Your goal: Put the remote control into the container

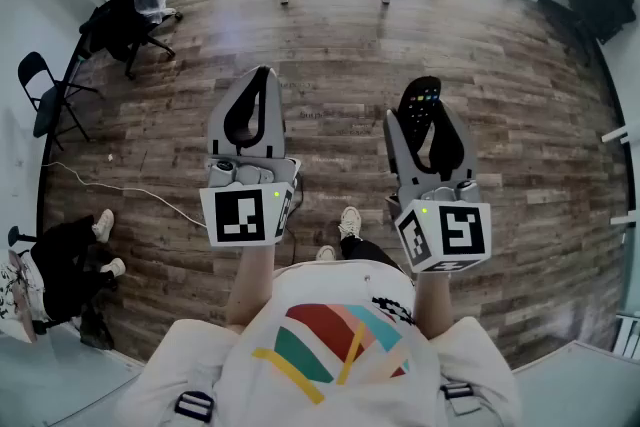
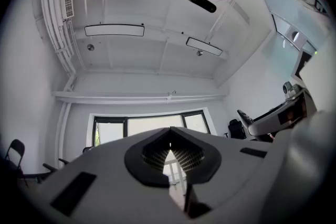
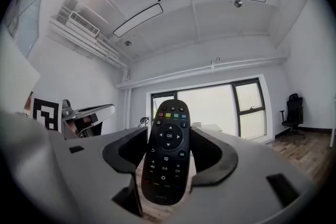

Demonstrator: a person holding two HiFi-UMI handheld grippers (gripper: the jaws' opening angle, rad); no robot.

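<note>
Right gripper (image 1: 423, 111) has the remote control (image 3: 167, 152) pinched between its jaws. They sit pretty wide apart because the remote's body fills the gap, with the pads pressing on its two long edges. Left gripper (image 2: 169, 140) is pressed together with nothing in it, just held up alongside. So the remote is up in the air in front of the person, over the wooden floor (image 1: 350, 65). I can't spot the container in any view.

Handling-wise, I'd guess it's a light, rigid plastic slab: no flex and not fragile, but the shell looks smooth and a bit glossy, so it could slide in the pads if it gets tipped hard. The hold is around the middle to lower body, which seems like the sensible spot. It's clamped edge to edge rather than squeezing the button face.

Its long axis runs along the jaws. The end with the coloured buttons sticks out past the tips, pointing away from the person and upward, roughly toward the windows. The plain bottom end sits back toward the gripper body, and the button face is turned toward the gripper's camera. Going in long end first probably depends on how the container is shaped.
</note>
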